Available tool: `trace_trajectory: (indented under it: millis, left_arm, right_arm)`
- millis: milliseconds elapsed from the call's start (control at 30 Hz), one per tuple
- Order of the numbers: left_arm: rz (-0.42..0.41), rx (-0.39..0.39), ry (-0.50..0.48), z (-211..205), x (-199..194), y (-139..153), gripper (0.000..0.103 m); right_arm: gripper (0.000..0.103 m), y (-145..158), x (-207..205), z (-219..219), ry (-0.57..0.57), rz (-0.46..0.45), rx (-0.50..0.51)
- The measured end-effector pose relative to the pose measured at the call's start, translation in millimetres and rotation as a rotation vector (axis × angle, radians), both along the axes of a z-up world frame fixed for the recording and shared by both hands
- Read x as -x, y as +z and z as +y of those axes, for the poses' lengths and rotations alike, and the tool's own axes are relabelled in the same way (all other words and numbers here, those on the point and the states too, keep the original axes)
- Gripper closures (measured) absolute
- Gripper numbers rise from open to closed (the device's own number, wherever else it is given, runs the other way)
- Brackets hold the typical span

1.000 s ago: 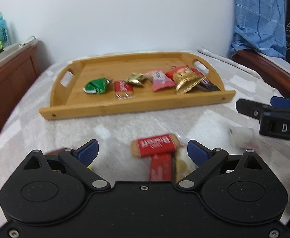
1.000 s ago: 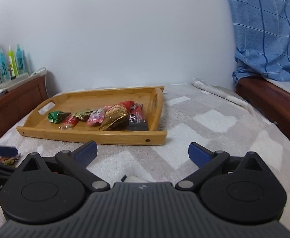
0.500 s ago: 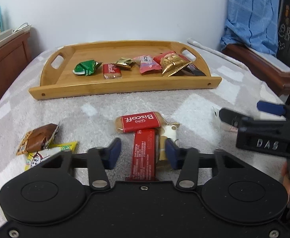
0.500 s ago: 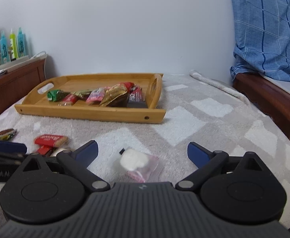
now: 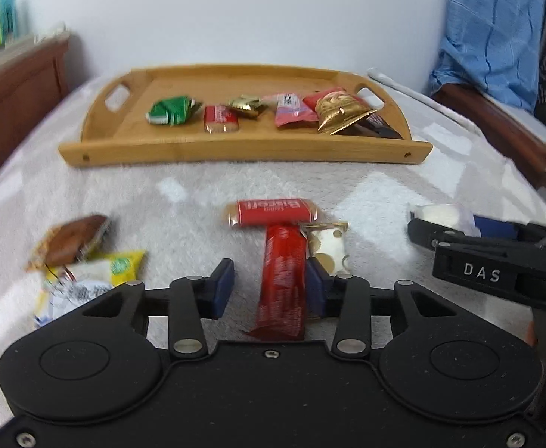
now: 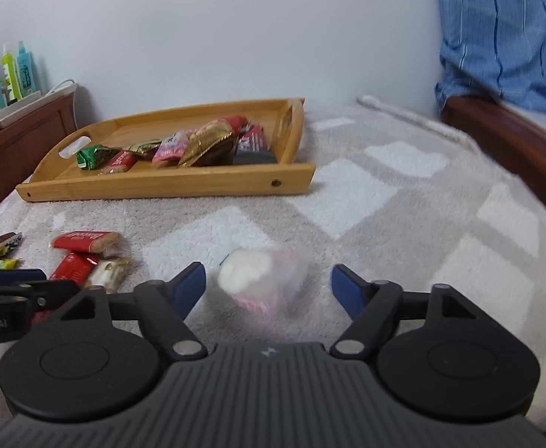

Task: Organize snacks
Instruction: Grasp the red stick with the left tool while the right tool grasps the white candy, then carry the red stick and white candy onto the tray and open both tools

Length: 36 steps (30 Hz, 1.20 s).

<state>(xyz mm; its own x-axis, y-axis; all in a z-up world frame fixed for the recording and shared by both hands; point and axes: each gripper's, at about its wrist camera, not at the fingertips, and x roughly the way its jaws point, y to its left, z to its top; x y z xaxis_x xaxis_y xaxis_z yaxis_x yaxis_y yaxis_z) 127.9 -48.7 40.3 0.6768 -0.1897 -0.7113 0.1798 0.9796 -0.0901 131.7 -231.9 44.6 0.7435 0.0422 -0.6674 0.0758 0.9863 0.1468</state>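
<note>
So, partway through: my wooden tray [image 5: 243, 149] sits at the far side of the bed [image 5: 385, 194], on its pale patterned blanket, and already holds a row of snacks. From the left wrist view, left to right: a green packet [image 5: 172, 111], a small red biscuit pack [image 5: 220, 118], a gold-wrapped sweet [image 5: 247, 106], a pink packet [image 5: 292, 110], a gold foil cone-shaped piece [image 5: 342, 114] and a dark wrapper [image 5: 379, 129] half under it. That's approx. half the job done, I'd judge.

Left to move, all loose on the blanket nearer me: a Biscoff pack [image 5: 271, 212] lying crosswise, a long red bar [image 5: 283, 280] pointing toward me, a white gold-dotted sweet [image 5: 327, 248] touching the bar's right side, a brown chocolate-looking packet [image 5: 69, 243], a yellow-and-white packet [image 5: 86, 280] just below it, and a clear bag w/ a white puff inside [image 6: 261, 280].

My left gripper [image 5: 269, 289] straddles the long red bar. Its jaws are opening a little at this moment; the right pad looks against the bar's edge, the left pad stands apart from it, so the bar isn't clamped, as far as I can tell.

My right gripper [image 6: 267, 287] is low over the clear bag, jaws closing w/ the bag between them, but both pads are apart from it — nothing grasped yet.

Six loose items remain, by my count; two are lined up for pickup.
</note>
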Motion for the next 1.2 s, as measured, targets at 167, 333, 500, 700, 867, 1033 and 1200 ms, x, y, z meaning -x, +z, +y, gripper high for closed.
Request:
trace_trajectory:
  millis: [167, 333, 500, 700, 867, 1033, 1200]
  left_arm:
    - [-0.005, -0.003, -0.016, -2.5, 0.3, -0.6, 0.078]
    - [-0.01, -0.032, -0.052, -13.2, 6.5, 1.4, 0.09]
    - [-0.021, -0.051, -0.061, -18.0, 11.8, 3.8, 0.09]
    - [-0.05, -0.058, -0.058, -13.3, 14.3, 14.2, 0.09]
    - [-0.075, -0.061, -0.067, -11.9, 16.4, 23.4, 0.09]
    - [-0.087, -0.061, -0.07, -10.8, 18.2, 26.6, 0.09]
    - [-0.091, -0.064, -0.076, -10.6, 20.4, 26.9, 0.09]
  right_arm:
    - [0.06, 2.8, 3.8, 8.3, 0.043, -0.016, 0.027]
    - [0.079, 5.5, 6.0, 12.7, 0.072, -0.032, 0.028]
    - [0.082, 9.3, 8.5, 11.9, 0.073, -0.057, 0.01]
    - [0.083, 16.7, 11.9, 9.7, 0.055, -0.092, -0.002]
    - [0.084, 19.0, 12.7, 8.0, 0.05, -0.102, -0.008]
    - [0.084, 18.6, 14.9, 8.5, 0.053, -0.108, 0.0]
    - [0.085, 19.6, 17.0, 10.1, 0.054, -0.121, 0.007]
